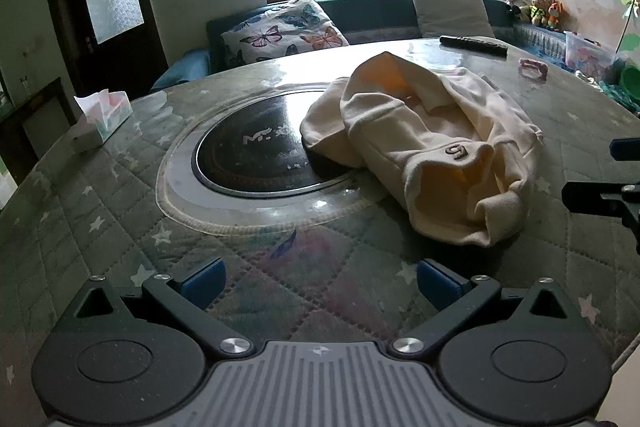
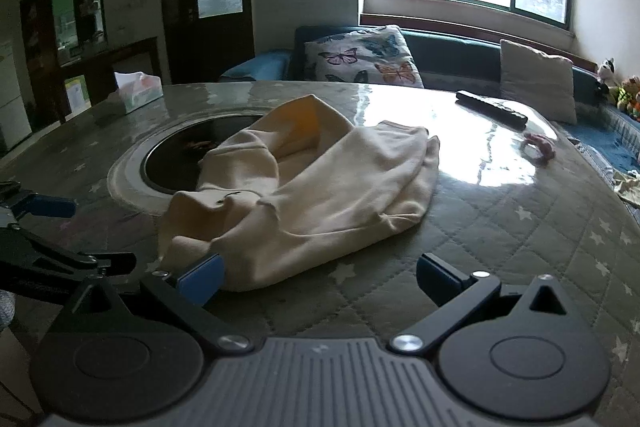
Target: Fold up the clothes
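A cream garment (image 1: pixel 432 143) lies crumpled in a loose heap on the worktop (image 1: pixel 100 211), its one edge overlapping the round black hob (image 1: pixel 256 151).

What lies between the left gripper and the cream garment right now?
Only bare quilted table cover under its clear sheet, as the left wrist view shows. The left gripper is open and short of the cream garment, with nothing in the way.

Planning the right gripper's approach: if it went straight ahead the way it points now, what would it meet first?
Probably the crumpled cream fabric garment: its near edge lies just ahead of the open right gripper, nearer its left blue pad, though depth is uncertain.
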